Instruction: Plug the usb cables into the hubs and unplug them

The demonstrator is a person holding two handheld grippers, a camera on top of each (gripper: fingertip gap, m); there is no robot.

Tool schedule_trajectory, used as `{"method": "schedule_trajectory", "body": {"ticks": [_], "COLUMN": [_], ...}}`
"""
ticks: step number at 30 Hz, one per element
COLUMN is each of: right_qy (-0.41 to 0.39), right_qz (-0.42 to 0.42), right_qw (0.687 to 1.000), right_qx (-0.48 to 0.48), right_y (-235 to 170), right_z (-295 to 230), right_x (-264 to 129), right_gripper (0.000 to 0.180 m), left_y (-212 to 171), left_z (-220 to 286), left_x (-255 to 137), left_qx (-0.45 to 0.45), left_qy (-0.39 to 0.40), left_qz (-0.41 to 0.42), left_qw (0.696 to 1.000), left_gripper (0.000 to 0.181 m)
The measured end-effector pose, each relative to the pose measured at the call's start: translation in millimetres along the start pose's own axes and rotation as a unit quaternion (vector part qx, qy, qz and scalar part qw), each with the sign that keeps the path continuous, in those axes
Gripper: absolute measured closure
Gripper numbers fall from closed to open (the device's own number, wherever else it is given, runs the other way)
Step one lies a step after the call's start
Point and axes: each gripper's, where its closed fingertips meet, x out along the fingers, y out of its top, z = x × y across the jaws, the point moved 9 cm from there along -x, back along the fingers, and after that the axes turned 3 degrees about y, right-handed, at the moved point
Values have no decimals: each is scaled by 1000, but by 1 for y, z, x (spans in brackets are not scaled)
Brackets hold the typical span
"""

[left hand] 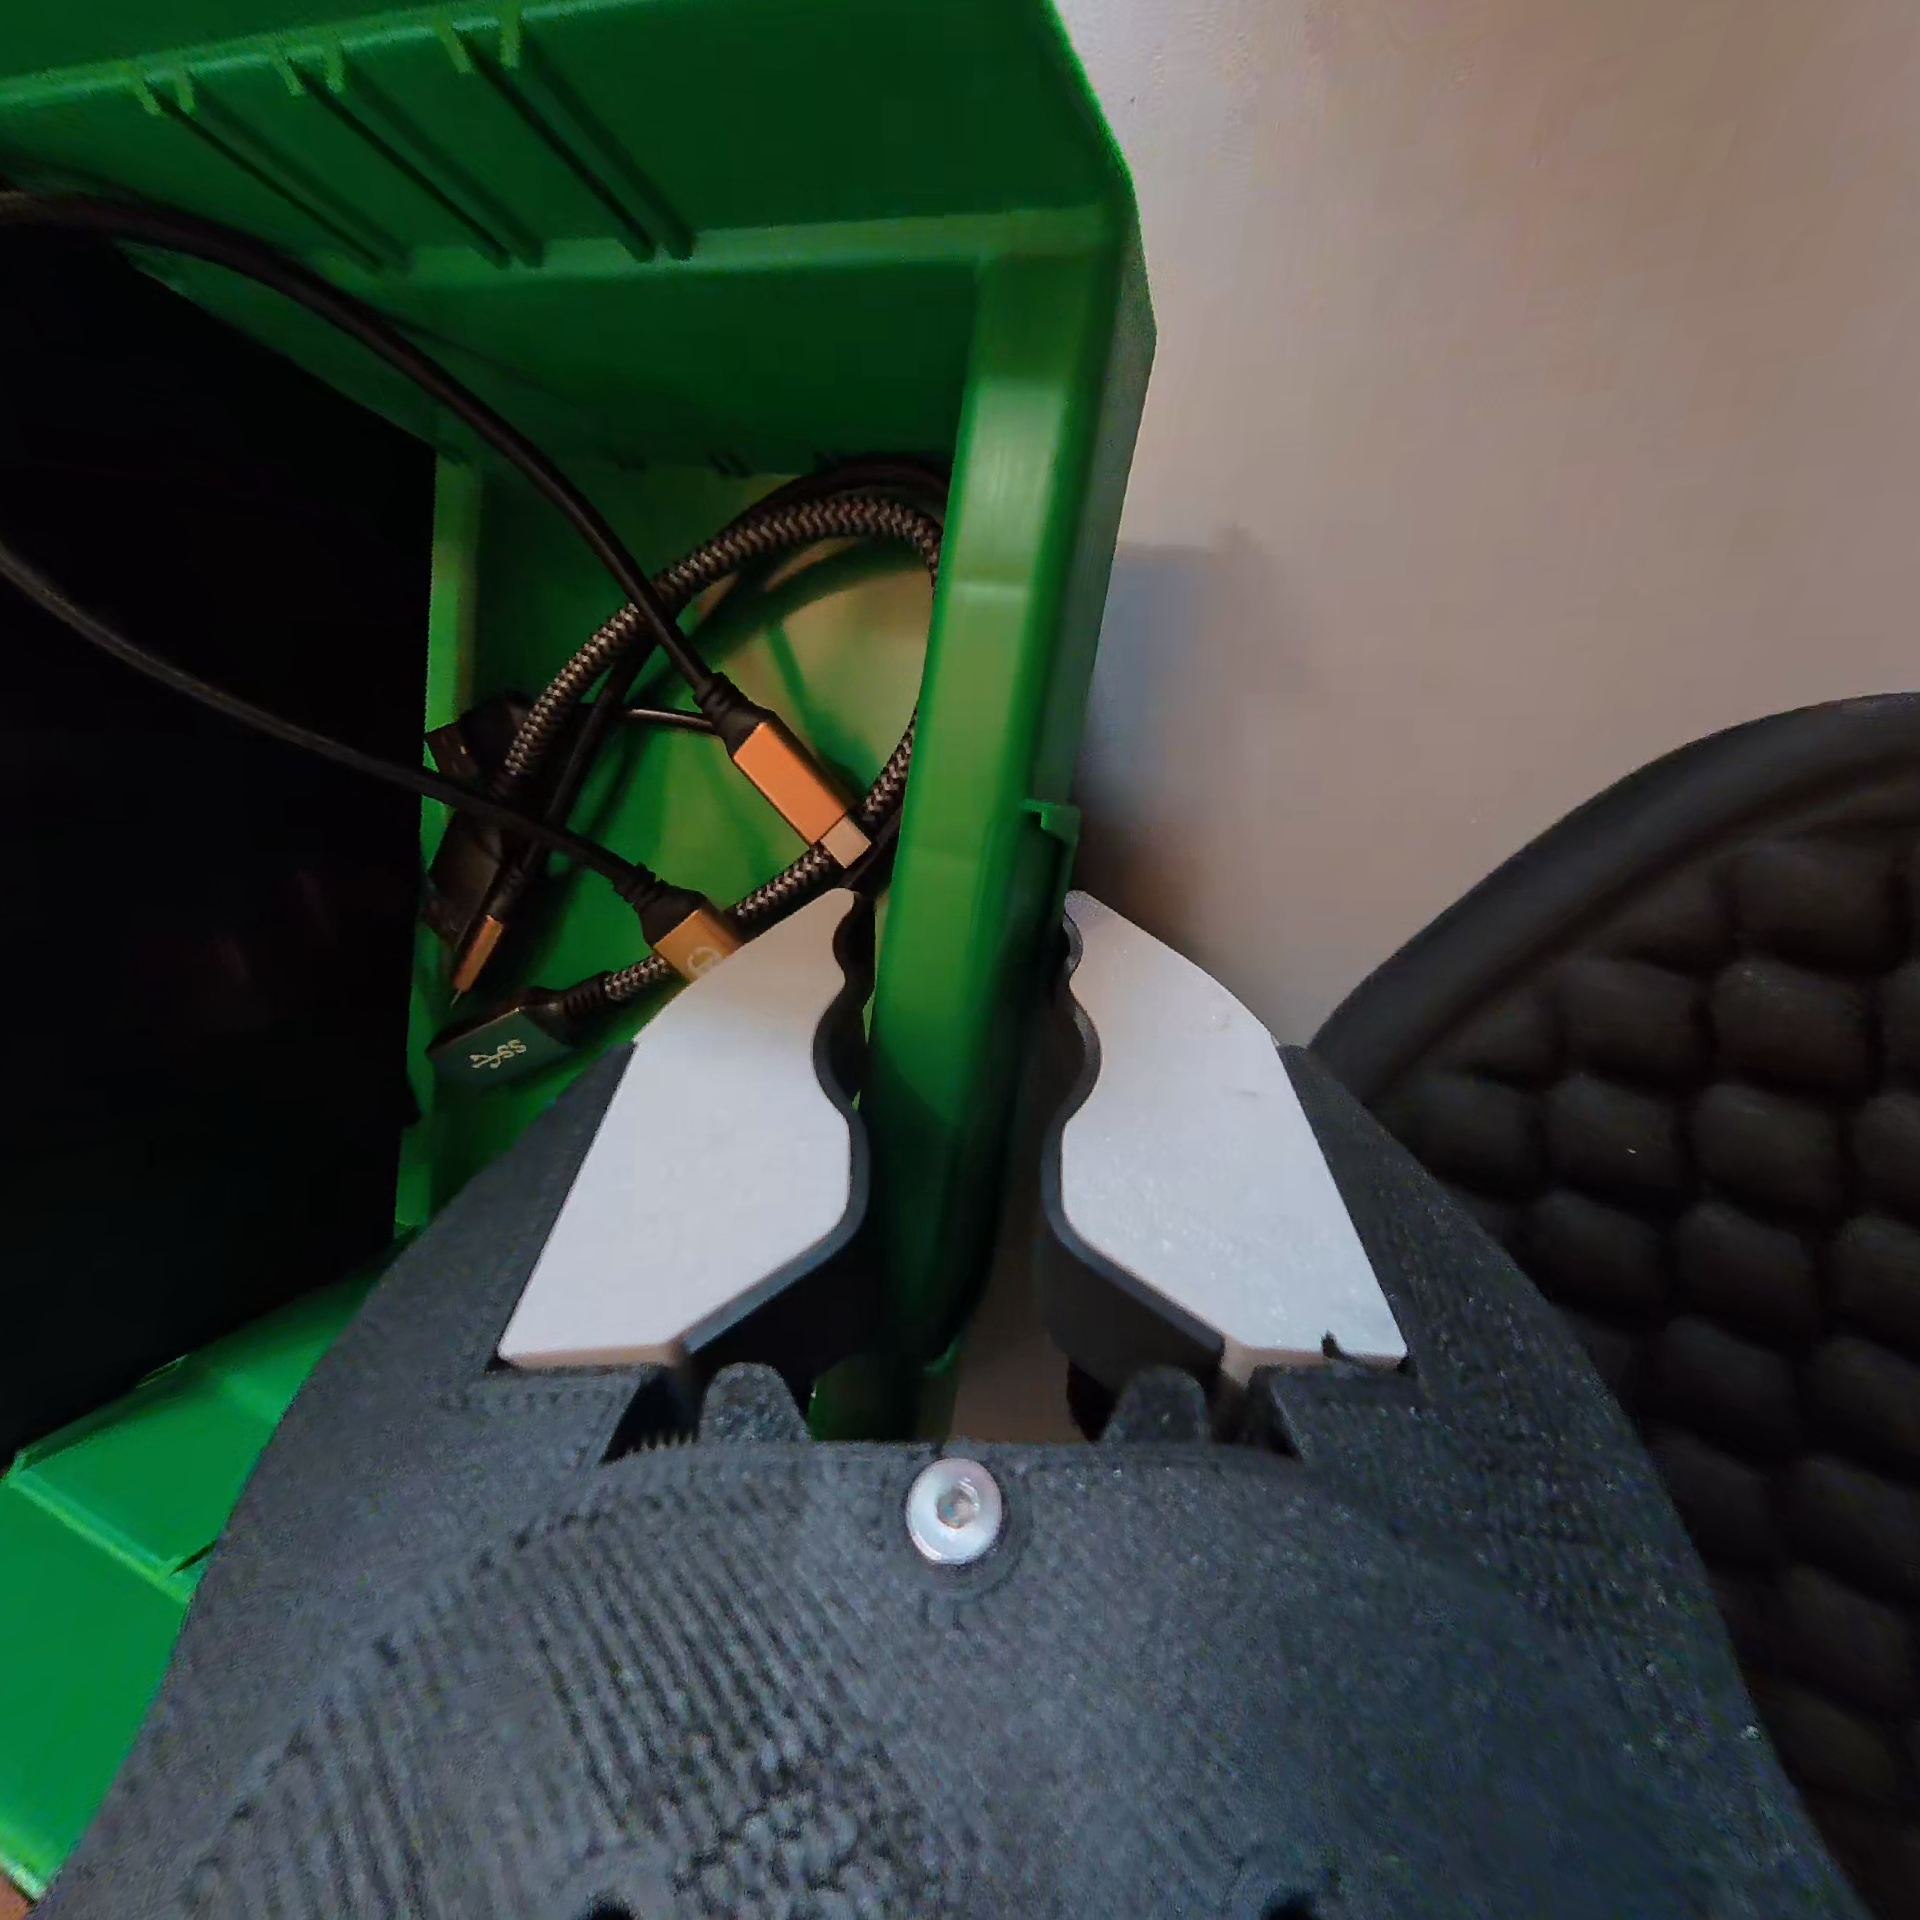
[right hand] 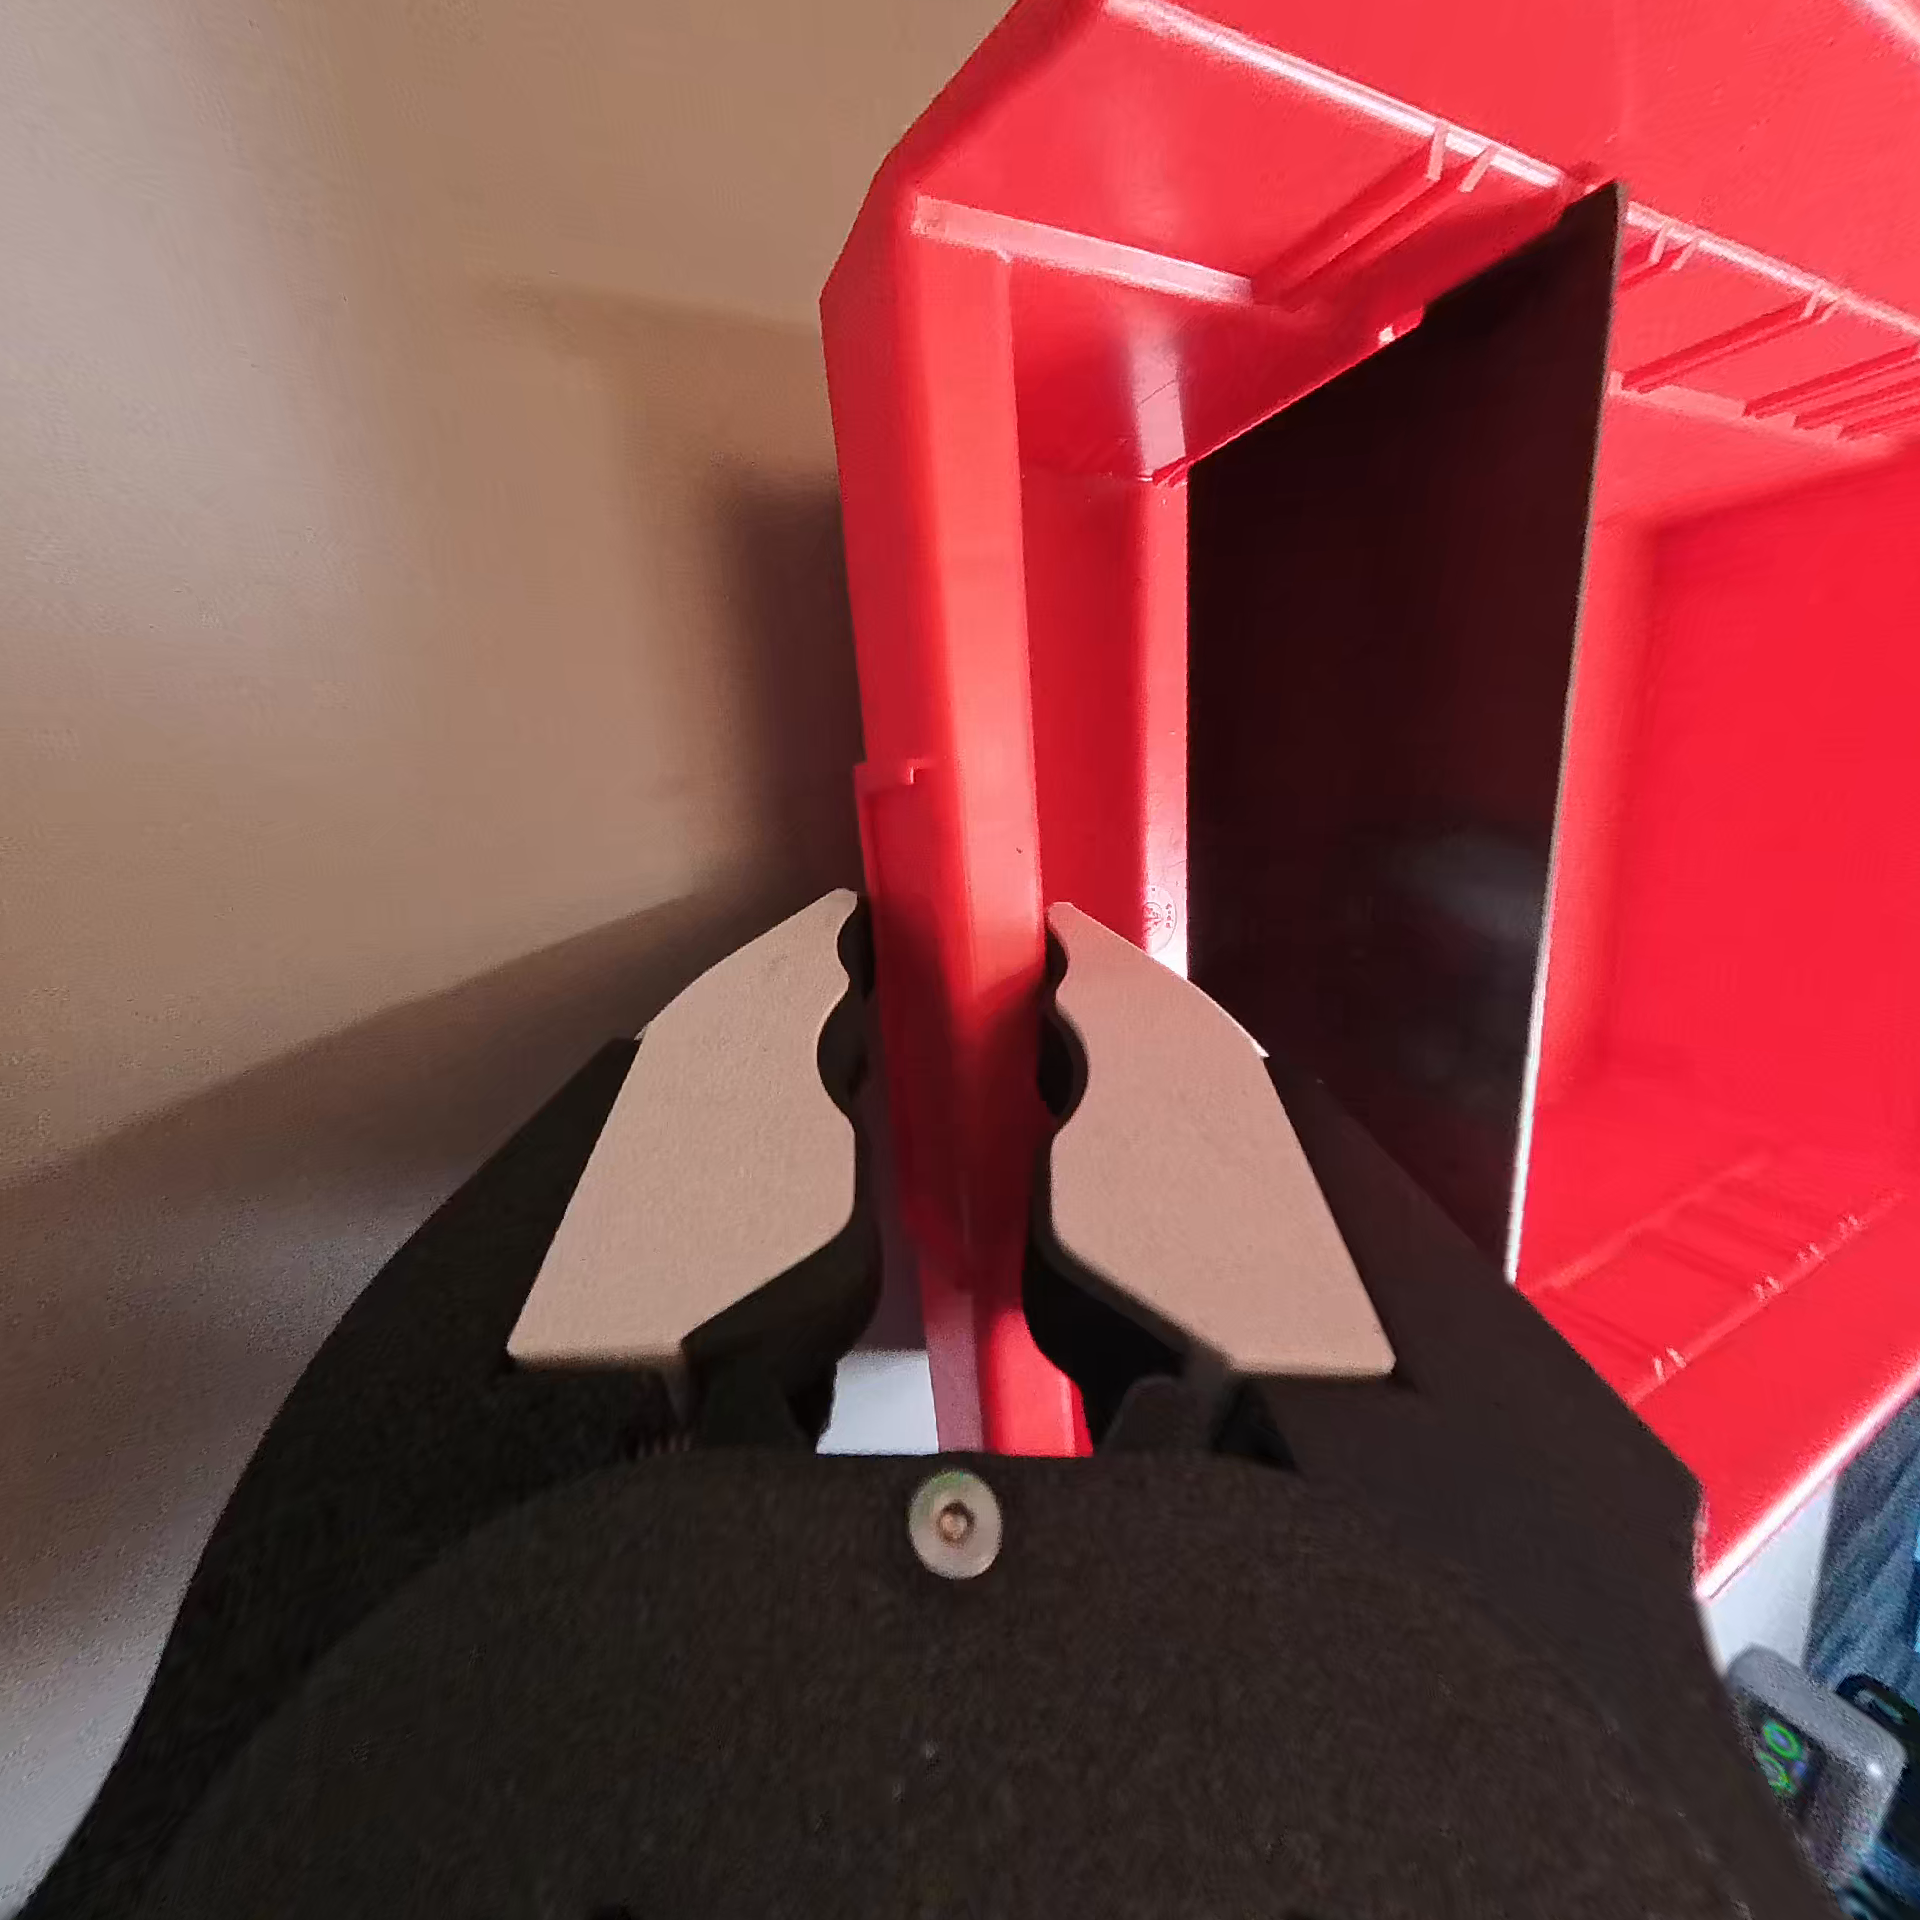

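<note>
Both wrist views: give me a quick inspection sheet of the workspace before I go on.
Surface: pale surface behind both bins; no more can be told.
Job's things: USB cables piled loose in the green bin; no hub seen.
Clutter: black padded cushion beside the green bin; small device at the right view's lower corner.
Grippers: left gripper shut on the green bin's side wall; right gripper shut on the red bin wall.
Cables: braided and smooth black, tangled, orange-cased plugs free.
Surroundings: black divider panel in the red bin, another in the green.
</note>
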Motion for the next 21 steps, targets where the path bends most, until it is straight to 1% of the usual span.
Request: {"method": "schedule_trajectory", "body": {"ticks": [4,9,14,21], "right_qy": [7,6,0,-12], "right_qz": [-11,-20,-33,-44], "right_qw": [1000,999,999,999], "right_qx": [-17,-27,-12,11], "right_y": [-35,-65,-85,-101], "right_z": [18,38,55,70], "right_x": [-6,-9,-10,-8], "right_gripper": [150,150,149,149], "left_y": [1,1,0,1], "left_z": [-9,-21,-35,-48], "left_x": [4,10,16,22], "left_qx": [-1,1,-4,-7], "left_qy": [1,7,11,17], "left_qz": [1,5,6,5], "left_qw": [1000,1000,1000,1000], "left_gripper": [148,148,148,148]}}
